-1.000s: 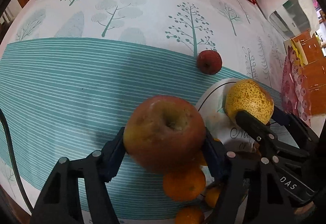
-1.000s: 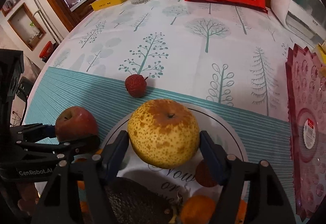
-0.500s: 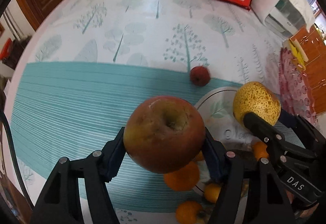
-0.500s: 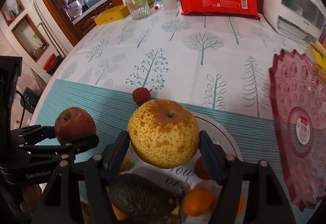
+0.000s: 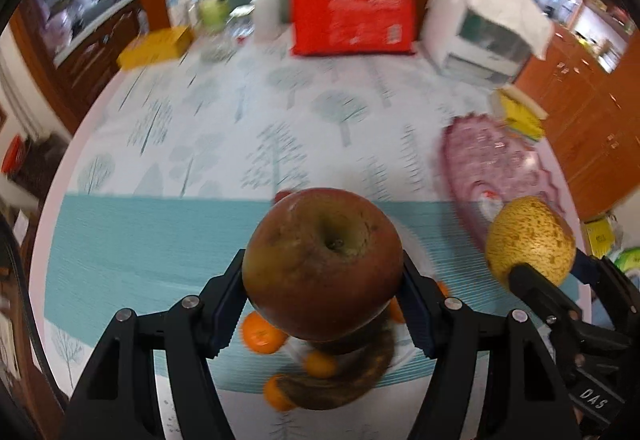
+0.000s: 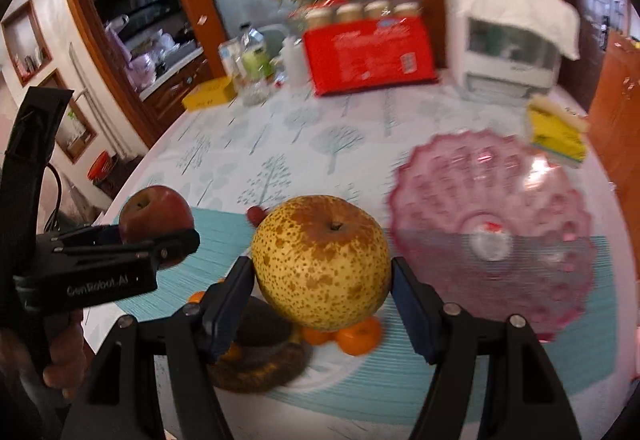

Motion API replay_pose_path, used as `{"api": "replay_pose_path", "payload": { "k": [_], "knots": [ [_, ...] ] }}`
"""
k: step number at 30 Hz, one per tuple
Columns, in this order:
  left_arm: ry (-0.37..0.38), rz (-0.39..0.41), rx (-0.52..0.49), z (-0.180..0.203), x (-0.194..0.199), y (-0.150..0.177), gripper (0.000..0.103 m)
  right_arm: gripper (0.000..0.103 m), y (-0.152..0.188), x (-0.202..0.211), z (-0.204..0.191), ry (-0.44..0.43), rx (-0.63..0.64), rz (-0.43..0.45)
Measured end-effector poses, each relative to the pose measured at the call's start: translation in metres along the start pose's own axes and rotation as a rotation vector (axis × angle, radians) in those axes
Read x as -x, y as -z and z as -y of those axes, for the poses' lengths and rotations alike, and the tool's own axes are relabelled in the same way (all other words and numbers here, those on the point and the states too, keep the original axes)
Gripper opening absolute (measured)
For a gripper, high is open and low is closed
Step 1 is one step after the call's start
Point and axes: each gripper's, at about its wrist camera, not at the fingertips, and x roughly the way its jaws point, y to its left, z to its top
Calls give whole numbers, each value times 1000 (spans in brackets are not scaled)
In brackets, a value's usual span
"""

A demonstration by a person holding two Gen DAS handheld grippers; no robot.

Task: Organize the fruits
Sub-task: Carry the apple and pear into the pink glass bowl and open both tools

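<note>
Left gripper (image 5: 322, 304) clamped on round red apple (image 5: 322, 264), right gripper (image 6: 322, 300) on speckled yellow pear (image 6: 321, 262). Could slip off smooth skins mid-carry.

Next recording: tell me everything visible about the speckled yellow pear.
The speckled yellow pear is round and squat, its matte yellow skin dotted brown, with a russet patch around the short dark stem at the top. It sits upright, stem up, clamped at its sides between the blue pads of the right gripper, clear of the table, above the small oranges. Nothing else touches it.
</note>
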Motion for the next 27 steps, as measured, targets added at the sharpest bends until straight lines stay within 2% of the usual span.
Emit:
{"api": "replay_pose_path", "payload": {
  "k": [5,9,13,17,20,24,27],
  "knots": [
    [47,62,-103,59,24,-31,68,69,-20,51,45,61,-48,57],
    [66,124,-189,105,35,-61,68,69,-44,75,78,124,-90,84],
    [67,142,-253,146,22,-91,68,69,-70,82,107,182,-137,97],
    [42,108,-312,178,-15,-113,68,70,-95,63,138,206,-176,61],
    [4,72,-352,196,-52,-119,68,70,-101,30,160,220,-208,0],
    [1,-29,-368,211,-116,-118,68,70,-85,-21,181,246,-242,-99],
    [-41,-82,-392,215,-153,-108,68,70,-67,-59,194,253,-285,-175]
  ]
}}
